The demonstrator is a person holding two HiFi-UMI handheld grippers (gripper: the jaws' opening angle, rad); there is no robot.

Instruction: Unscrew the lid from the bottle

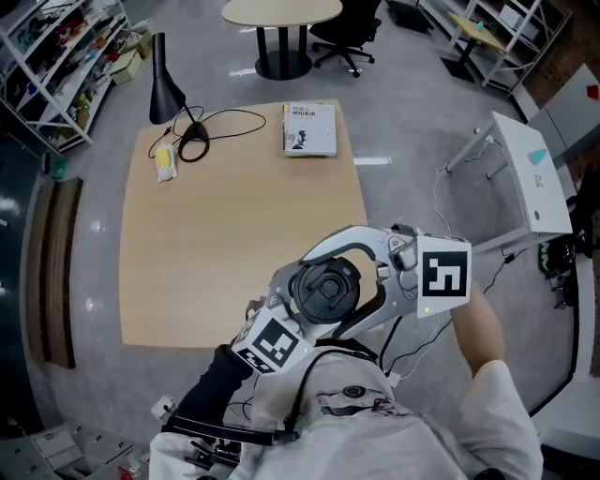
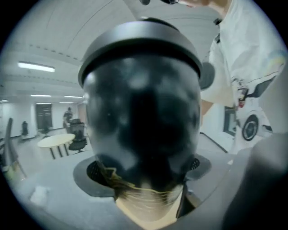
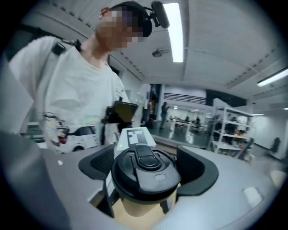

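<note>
A dark bottle (image 2: 141,117) with a black flip-top lid (image 1: 323,289) is held up in front of the person, over the near edge of the wooden table (image 1: 234,206). My left gripper (image 2: 146,175) is shut on the bottle's body, one pad on each side, low on the bottle. The body fills most of the left gripper view, with the lid (image 2: 141,42) at its top. My right gripper (image 3: 145,167) comes in from the right and its pads sit against both sides of the lid (image 3: 146,177). From above, the white jaws curve around the lid.
At the table's far end are a black desk lamp (image 1: 169,89) with its cable, a small yellow object (image 1: 165,161) and a book (image 1: 309,128). A round table (image 1: 281,11) and a chair stand beyond. Shelves line the left, and a white stand (image 1: 530,173) is at the right.
</note>
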